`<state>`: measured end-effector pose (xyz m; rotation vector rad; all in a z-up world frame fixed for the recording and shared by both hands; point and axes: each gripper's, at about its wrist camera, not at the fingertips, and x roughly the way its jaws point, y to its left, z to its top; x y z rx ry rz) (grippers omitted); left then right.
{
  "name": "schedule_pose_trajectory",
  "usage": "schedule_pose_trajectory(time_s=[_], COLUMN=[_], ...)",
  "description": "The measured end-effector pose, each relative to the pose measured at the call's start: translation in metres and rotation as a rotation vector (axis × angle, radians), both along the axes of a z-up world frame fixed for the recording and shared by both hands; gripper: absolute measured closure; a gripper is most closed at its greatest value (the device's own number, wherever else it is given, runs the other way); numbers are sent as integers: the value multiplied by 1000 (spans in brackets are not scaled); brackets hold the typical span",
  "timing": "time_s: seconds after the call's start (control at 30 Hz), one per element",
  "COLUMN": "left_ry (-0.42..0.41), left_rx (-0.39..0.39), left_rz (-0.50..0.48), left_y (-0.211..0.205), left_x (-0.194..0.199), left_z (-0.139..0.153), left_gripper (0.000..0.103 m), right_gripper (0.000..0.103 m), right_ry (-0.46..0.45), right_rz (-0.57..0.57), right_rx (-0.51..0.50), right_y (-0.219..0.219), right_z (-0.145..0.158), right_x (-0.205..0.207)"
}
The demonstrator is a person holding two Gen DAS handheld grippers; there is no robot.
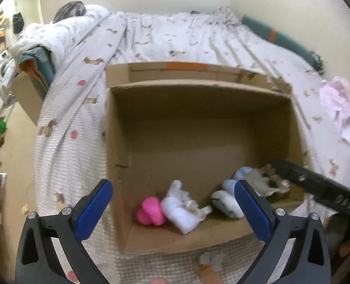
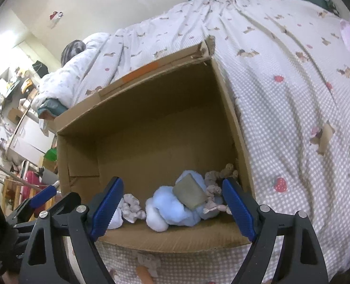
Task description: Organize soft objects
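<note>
An open cardboard box [image 1: 198, 127] lies on the bed and holds several soft objects along its near wall. In the left wrist view I see a pink plush [image 1: 150, 211], a white soft toy [image 1: 179, 209] and a pale blue and white bundle [image 1: 229, 200]. In the right wrist view the box [image 2: 151, 127] shows a light blue plush [image 2: 172, 209], a grey-green sponge block [image 2: 190, 195] on top of it and small beige plush pieces [image 2: 222, 175]. My left gripper [image 1: 175, 209] is open and empty above the box's near edge. My right gripper [image 2: 172, 207] is open and empty over the same edge.
The bed is covered with a white checked quilt [image 1: 151, 37] with small prints. A pale pink cloth [image 1: 340, 108] lies on the quilt to the right. The floor and cluttered shelves [image 2: 14, 99] lie to the left of the bed. The right gripper's arm [image 1: 317, 184] crosses the box's right corner.
</note>
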<state>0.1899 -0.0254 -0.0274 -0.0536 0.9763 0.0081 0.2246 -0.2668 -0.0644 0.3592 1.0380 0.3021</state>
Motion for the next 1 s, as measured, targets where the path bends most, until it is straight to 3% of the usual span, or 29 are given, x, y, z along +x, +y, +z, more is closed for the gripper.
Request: schedule_pose_trajectory(time_s=[0.2, 0.4, 0.67, 1.0], left_ry=[6, -46, -30, -43], left_rx=[-94, -8, -20, 28], left_rz=[72, 53, 81, 99], left_y=[18, 18, 31, 36], left_x=[-8, -27, -51, -82], left_z=[8, 21, 26, 28], left_gripper=[0, 0, 0, 0], right_gripper=[12, 12, 12, 12], right_ry=[15, 35, 18, 38], right_rz=[-21, -35, -22, -49], right_rx=[6, 20, -20, -31], right_y=[-8, -17, -19, -35], right_z=[-2, -2, 6, 7], right_x=[1, -9, -32, -47])
